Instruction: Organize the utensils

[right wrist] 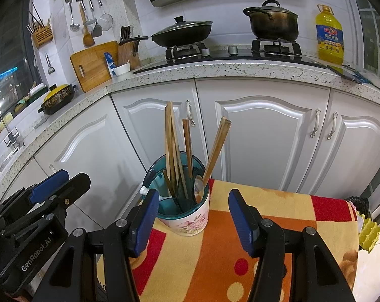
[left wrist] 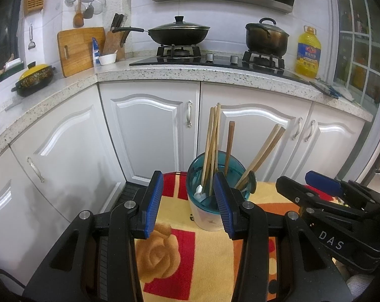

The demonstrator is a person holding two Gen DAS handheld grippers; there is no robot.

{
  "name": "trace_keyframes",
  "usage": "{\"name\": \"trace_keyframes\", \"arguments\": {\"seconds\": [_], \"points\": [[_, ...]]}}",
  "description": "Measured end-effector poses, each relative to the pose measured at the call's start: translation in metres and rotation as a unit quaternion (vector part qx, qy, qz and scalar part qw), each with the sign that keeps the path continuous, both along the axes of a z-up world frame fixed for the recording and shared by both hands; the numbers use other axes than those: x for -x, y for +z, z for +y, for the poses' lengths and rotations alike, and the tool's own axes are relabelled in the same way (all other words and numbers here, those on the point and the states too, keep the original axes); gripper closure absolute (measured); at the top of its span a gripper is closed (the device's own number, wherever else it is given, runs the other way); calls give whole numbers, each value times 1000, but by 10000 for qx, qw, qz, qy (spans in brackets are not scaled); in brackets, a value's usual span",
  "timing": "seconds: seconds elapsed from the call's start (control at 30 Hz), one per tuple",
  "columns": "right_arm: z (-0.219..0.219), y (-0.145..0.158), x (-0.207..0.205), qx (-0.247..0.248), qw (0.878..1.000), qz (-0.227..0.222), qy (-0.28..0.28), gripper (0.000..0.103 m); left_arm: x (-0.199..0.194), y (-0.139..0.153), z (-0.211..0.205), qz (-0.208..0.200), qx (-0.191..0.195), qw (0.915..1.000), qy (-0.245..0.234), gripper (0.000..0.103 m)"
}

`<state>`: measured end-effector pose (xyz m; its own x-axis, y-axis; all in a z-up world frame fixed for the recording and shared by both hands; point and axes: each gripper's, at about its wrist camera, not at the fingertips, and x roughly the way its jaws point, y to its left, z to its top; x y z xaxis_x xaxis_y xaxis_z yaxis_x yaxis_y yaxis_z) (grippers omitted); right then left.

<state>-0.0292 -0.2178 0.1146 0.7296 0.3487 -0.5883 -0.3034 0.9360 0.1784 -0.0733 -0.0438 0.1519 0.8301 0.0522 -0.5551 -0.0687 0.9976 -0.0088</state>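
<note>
A white floral cup with a teal insert stands on a small table under a yellow, orange and red cloth. In the cup stand several wooden chopsticks, a metal spoon and a white ceramic spoon. My left gripper hangs open just short of the cup, with nothing between its blue pads. My right gripper is open too, and the cup stands a little beyond its left finger. Each wrist view also shows the other gripper off to the side.
White cabinet doors stand right behind the table. On the speckled counter are a hob with a wok and a pot, an oil bottle, a cutting board and a knife block. A yellow egg tray sits at the table's right.
</note>
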Motion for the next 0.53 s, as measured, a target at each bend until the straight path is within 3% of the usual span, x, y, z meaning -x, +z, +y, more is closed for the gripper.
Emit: {"name": "trace_keyframes", "arguments": {"seconds": [0.53], "points": [[-3,-8,-6,20,9999,134,17,47,-9,-7,-1,30,90,9998,-201,62]]}}
